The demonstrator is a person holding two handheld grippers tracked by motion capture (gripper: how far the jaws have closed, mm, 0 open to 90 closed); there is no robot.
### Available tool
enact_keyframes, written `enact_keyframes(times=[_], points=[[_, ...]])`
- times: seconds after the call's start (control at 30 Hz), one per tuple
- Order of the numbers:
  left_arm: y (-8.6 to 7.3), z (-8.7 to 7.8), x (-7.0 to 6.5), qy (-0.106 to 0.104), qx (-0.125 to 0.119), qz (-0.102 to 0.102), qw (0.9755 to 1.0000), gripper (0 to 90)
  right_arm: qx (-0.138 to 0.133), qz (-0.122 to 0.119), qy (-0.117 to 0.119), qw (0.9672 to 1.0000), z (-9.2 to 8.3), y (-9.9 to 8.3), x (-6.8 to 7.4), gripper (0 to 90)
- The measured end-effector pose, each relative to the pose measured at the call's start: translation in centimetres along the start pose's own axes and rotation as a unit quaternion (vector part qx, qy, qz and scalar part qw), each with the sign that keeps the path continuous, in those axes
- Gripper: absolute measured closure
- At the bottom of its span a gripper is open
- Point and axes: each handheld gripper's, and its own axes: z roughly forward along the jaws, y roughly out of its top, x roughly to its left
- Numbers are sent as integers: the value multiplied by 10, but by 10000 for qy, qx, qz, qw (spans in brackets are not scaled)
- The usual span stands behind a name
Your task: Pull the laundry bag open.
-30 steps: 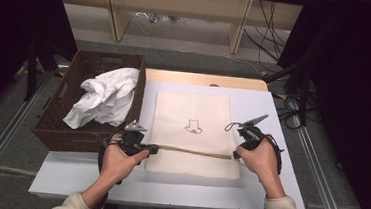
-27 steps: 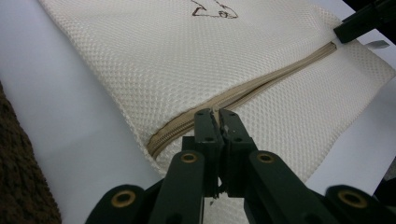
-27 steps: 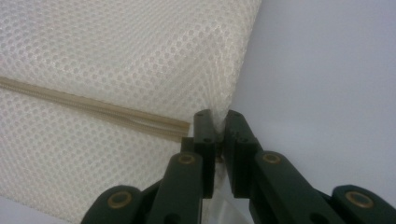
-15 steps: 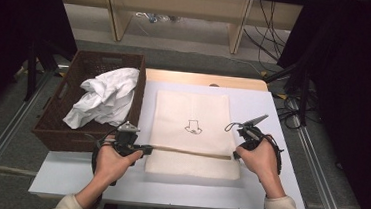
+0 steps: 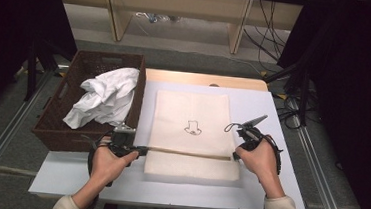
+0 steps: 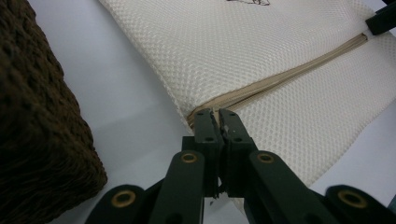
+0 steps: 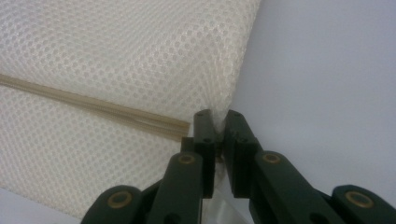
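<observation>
A: Since a second ago the left claw point(image 5: 142, 150) has slid a little toward 9 o'clock along the zip line, out to the left edge of the mesh bag point(image 5: 192, 125); the right claw point(image 5: 234, 156) has stayed put.

B: And from the high view?

A: The bag lies flat mid-desk point(image 5: 267, 191), with the basket point(image 5: 56, 129) of white cloth point(image 5: 106, 98) at its 9 o'clock. The claws sit at the two ends of the beige zip point(image 5: 189, 153).

B: The left gripper view?

A: The left claw point(image 6: 219, 122) is closed together at the zip's point(image 6: 280, 79) end; what it pinches I cannot make out. The basket point(image 6: 37, 130) is at 9 o'clock.

B: The right gripper view?

A: The right claw point(image 7: 218, 122) is clamped on the bag's point(image 7: 116, 56) corner, mesh bunched between the jaws, with the zip point(image 7: 93, 109) running off toward 9 o'clock.
</observation>
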Motion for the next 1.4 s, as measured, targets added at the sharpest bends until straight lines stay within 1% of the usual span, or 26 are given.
enact_keyframes(times=[0.03, 0.1, 0.13, 0.23, 0.27, 0.33, 0.4, 0.47, 0.53, 0.57, 0.63, 0.7, 0.73, 0.77, 0.8, 0.83, 0.9, 0.93, 0.97, 1.03, 1.13, 1.17, 1.2, 1.27, 1.3, 1.4], points=[[0, 0, 0, 59, -11, -11, 10000, 869, 93, 160, 38, 9998, 0, 0, 1, 854], [-1, 0, 2, -2, 45, 12, 10000, 869, 104, 232, 16, 9997, 1, 0, 3, 854], [-2, 0, 2, 18, 34, 23, 10000, 869, 50, 22, 0, 10000, 2, 0, 0, 854], [-2, 0, 3, 55, 29, 16, 10000, 869, 61, 39, 10, 10000, 2, 0, 0, 854], [-3, 1, 3, 73, 29, 20, 10000, 869, 115, 168, 15, 9998, 3, 0, 1, 854], [-3, 1, 2, 70, 39, 13, 10000, 869, 64, -22, 21, 10000, 4, 0, -1, 854], [-3, 2, 1, 140, 67, 71, 9999, 869, 94, -13, 17, 10000, 5, -1, 0, 854], [-2, 3, -1, 221, 133, 206, 9995, 869, 171, 106, 38, 9998, 5, -1, 2, 854], [-1, 3, -3, 365, 245, 386, 9983, 868, 111, 29, 32, 9999, 7, -1, 2, 852], [-1, 4, -5, 427, 264, 444, 9978, 868, 311, 321, 66, 9990, 5, -1, 7, 851], [-1, 7, -7, 498, 324, 555, 9967, 867, 191, 69, 27, 9998, 8, -1, 3, 847], [0, 8, -8, 526, 427, 672, 9954, 866, 225, 164, 54, 9996, 9, -2, 4, 840], [0, 9, -9, 554, 438, 720, 9949, 866, 260, 91, 75, 9996, 8, -1, 3, 838], [-1, 11, -9, 595, 351, 722, 9950, 865, 135, -54, 33, 9999, 10, -1, 1, 834], [-1, 13, -11, 606, 283, 669, 9955, 863, 220, 159, 35, 9996, 9, -2, 4, 825], [0, 12, -10, 614, 466, 759, 9941, 860, 209, 158, 17, 9997, 8, -2, 4, 810], [-1, 15, -11, 639, 393, 791, 9940, 851, -8, 22, 57, 10000, 10, -2, 2, 771], [-1, 16, -12, 662, 402, 817, 9936, 844, -11, 99, 84, 9999, 7, -2, 2, 749], [0, 16, -14, 652, 487, 852, 9930, 833, 32, 43, 108, 9999, 4, -2, 1, 717], [0, 18, -15, 613, 405, 1035, 9919, 798, -94, 198, 178, 9996, -2, -2, 3, 671], [1, 20, -20, 557, 314, 1050, 9924, 781, -362, 152, 257, 9989, -12, -2, 5, 645], [2, 20, -20, 553, 331, 1123, 9916, 772, -298, 408, 303, 9983, -16, -3, 9, 642], [2, 20, -21, 560, 336, 1195, 9907, 760, -486, 148, 315, 9982, -17, -2, 7, 641], [1, 22, -25, 626, 205, 1240, 9901, 731, -377, 426, 309, 9979, -22, -3, 12, 640], [1, 22, -27, 690, 199, 1371, 9879, 719, -400, 412, 335, 9978, -22, -3, 11, 639], [1, 24, -31, 407, 118, 1384, 9895, 714, -420, 379, 337, 9978, -21, -3, 12, 637]])
